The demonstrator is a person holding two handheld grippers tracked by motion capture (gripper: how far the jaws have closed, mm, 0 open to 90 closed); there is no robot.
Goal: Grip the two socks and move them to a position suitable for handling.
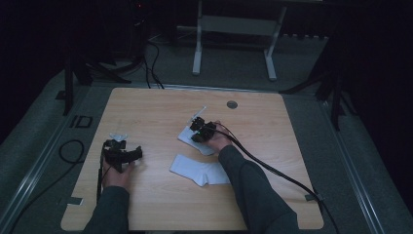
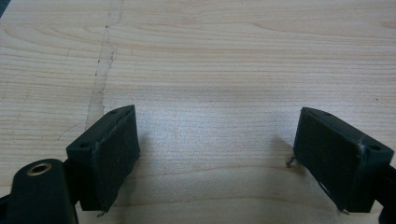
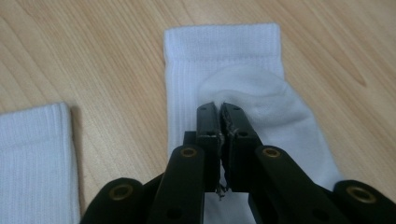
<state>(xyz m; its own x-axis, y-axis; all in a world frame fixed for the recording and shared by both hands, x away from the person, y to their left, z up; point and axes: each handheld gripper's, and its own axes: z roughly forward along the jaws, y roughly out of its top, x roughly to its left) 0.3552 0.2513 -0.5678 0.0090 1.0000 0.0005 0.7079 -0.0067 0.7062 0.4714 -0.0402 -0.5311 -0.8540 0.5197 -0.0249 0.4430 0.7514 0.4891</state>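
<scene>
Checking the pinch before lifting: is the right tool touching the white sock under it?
Touching. In the right gripper view, the right tool has its jaws closed together on a raised fold of the white sock, with fabric puckered at the tips.

Probably a lab, dark room (dim), wooden table [image 1: 146,112], floor cables [image 1: 151,63]

far sock [image 1: 191,138] on table [image 1: 146,112], near sock [image 1: 199,171] before it, leftward
</scene>
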